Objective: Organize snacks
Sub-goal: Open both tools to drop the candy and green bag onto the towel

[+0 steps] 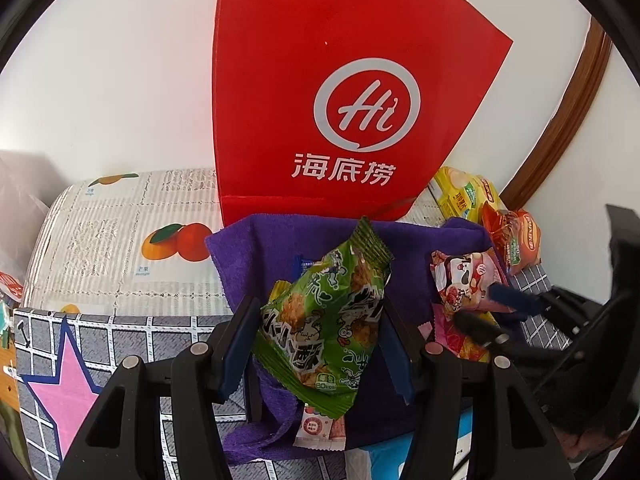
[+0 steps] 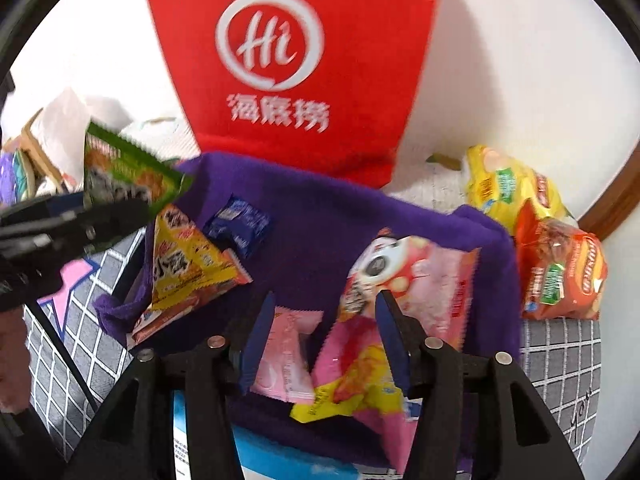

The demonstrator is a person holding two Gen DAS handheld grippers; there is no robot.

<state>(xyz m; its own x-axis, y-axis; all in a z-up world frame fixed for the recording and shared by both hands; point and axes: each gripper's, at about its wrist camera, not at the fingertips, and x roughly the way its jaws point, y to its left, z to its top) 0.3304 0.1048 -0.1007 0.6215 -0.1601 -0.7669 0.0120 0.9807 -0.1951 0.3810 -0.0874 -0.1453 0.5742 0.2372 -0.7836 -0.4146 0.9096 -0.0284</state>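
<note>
Green snack packet, one, clamped in my left gripper; right gripper spread over two pink packets; one purple towel, red bag, white wall

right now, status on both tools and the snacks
Left tool shut on green snack pack, lifted. Right tool open over pink packets on purple towel. Red bag behind.

A home, by the look of it: a fruit-print cloth over the table against a white wall, a purple towel, a wooden door frame.
</note>
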